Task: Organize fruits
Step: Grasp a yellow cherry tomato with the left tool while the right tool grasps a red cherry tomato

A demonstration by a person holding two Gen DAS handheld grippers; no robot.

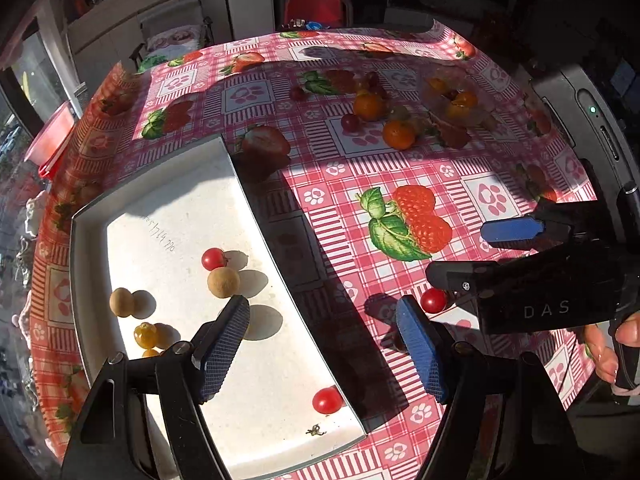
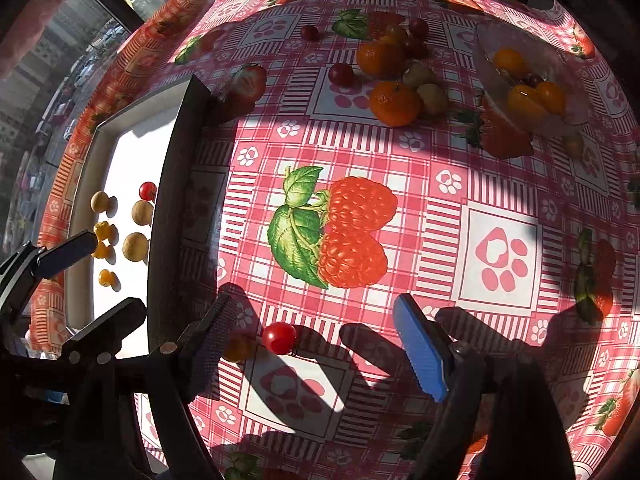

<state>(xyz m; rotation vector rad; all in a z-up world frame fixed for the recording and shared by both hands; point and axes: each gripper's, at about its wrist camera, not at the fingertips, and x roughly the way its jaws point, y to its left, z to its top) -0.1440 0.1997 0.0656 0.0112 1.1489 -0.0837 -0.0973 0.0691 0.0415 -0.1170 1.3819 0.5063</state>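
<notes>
The left gripper (image 1: 324, 344) hangs with its jaws spread wide and nothing between them, one finger above the white tray (image 1: 92, 240) and the other past the tray's right edge. The tray lies along the left edge of the table under a pink checked tablecloth (image 2: 500, 200) and holds two cherry tomatoes (image 1: 213, 259), tan round fruits (image 1: 223, 281) and small yellow ones (image 1: 145, 335) (one more tomato (image 1: 327, 400) lies close to the tray's near right corner). The right gripper (image 2: 316, 344) is also wide apart and empty, low over the cloth near the table's near edge, with a loose cherry tomato (image 2: 279, 337) on the cloth between its fingers, nearer the left one. Toward the far edge lie two tangerines (image 2: 394, 103), dark grapes (image 2: 341, 75) and, toward the far right corner, a clear bowl (image 2: 496, 80) holding orange fruit.
</notes>
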